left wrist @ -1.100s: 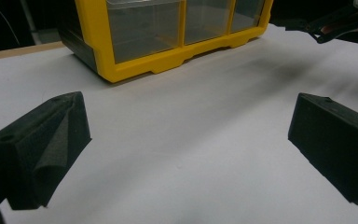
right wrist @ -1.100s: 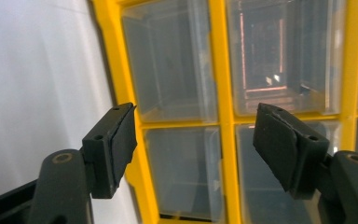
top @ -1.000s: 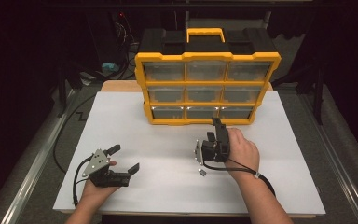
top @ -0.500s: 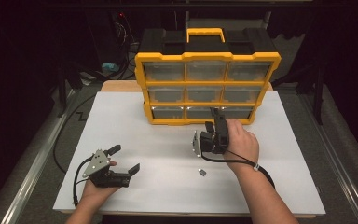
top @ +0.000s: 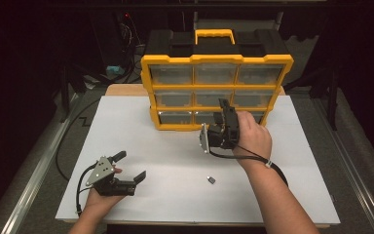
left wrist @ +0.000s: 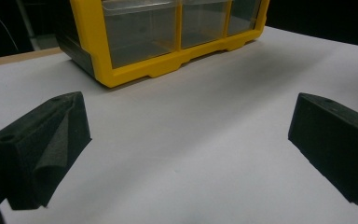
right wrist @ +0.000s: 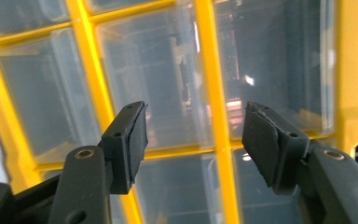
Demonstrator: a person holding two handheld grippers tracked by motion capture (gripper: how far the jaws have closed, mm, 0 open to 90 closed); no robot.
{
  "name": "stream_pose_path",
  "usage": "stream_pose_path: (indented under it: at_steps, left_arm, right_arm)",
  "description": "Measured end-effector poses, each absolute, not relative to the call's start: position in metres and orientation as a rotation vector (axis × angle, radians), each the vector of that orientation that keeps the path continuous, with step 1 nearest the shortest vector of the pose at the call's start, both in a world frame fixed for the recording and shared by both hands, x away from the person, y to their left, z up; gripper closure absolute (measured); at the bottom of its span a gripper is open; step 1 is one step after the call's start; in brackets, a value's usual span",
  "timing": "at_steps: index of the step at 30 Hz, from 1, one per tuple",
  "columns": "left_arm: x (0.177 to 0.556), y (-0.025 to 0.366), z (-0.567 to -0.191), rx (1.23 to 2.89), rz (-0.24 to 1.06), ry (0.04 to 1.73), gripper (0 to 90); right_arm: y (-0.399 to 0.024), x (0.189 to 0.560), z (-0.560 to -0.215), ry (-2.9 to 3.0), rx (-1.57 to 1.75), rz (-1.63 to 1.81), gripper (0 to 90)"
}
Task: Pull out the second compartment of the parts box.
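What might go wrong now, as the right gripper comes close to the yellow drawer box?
1. The right gripper, jaws open with nothing between them and just closing, faces the yellow divider of the organizer; it may hit the frame and miss a drawer.
2. The small dark part lies loose on the table beside the right forearm, which may knock it away.

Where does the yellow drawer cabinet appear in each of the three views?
High view: yellow drawer cabinet stands at top centre, at the far edge of the white table.
Left gripper view: its bottom corner sits at the top.
Right gripper view: its clear drawers are close ahead.
Shared landmark: the yellow frame.
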State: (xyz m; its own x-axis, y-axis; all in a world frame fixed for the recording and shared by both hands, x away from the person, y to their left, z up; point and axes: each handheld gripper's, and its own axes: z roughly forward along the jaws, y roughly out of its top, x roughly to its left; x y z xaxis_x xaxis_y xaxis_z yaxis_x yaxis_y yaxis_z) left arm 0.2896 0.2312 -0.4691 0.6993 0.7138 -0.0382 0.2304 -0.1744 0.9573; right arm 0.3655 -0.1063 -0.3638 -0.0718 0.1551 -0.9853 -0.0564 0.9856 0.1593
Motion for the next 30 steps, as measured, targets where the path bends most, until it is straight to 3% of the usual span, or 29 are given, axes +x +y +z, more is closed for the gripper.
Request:
stream_pose_path:
  at_steps: [30]
  left_arm:
    - [0.287,0.23,-0.468,1.736,0.512,0.736,0.3]
  right_arm:
    - [-0.092,0.394,-0.307,1.54,0.07,0.168,55.6]
